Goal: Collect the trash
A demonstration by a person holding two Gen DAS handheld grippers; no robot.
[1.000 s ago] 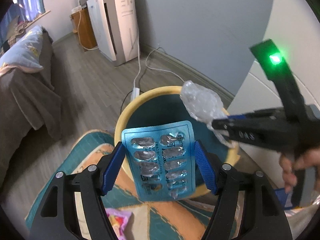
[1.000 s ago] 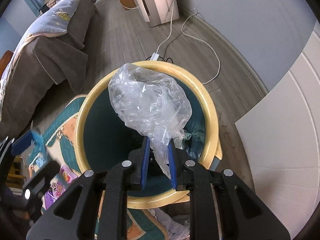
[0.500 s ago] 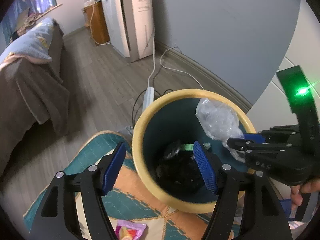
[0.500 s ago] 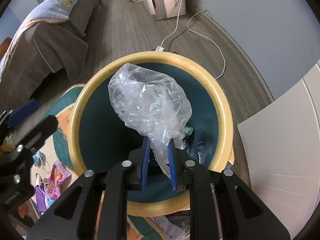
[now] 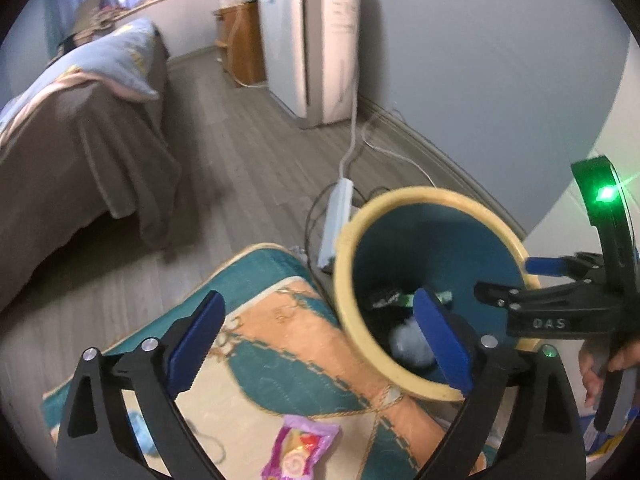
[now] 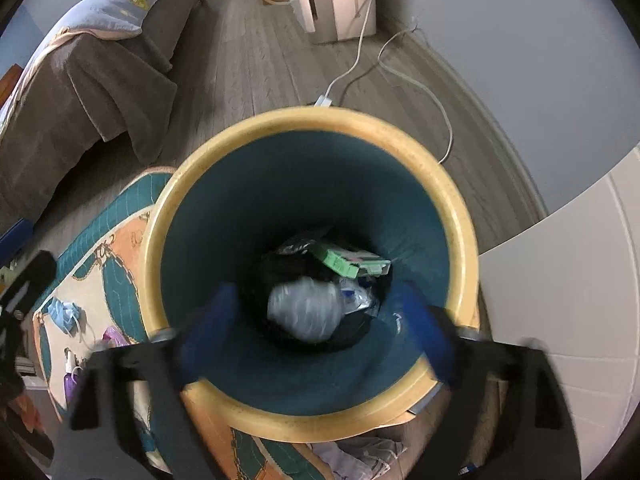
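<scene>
The yellow-rimmed bin (image 6: 308, 120) with a teal inside stands below my right gripper (image 6: 318, 332). Its jaws are opening, blurred, with nothing between them. The crumpled clear plastic bag (image 6: 308, 312) lies at the bottom of the bin on black trash, beside a green box (image 6: 348, 260). In the left wrist view the bin (image 5: 400, 196) is at the right, with the bag (image 5: 412, 344) inside. My left gripper (image 5: 318, 340) hangs over the rug beside the bin, its jaws opening wide and empty. The right gripper (image 5: 508, 280) reaches over the bin's far rim.
A pink snack wrapper (image 5: 300, 448) and a blue face mask (image 6: 64, 314) lie on the patterned rug (image 5: 280, 360). A power strip (image 5: 338, 216) with cables lies behind the bin. A bed with a brown blanket (image 5: 80, 152), an air purifier (image 5: 316, 52) and a white cabinet (image 6: 560, 280) stand around.
My right gripper opened and the clear bag fell into the bin. My left gripper let the blue blister pack go, opened wider and moved left, off the bin and over the rug.
</scene>
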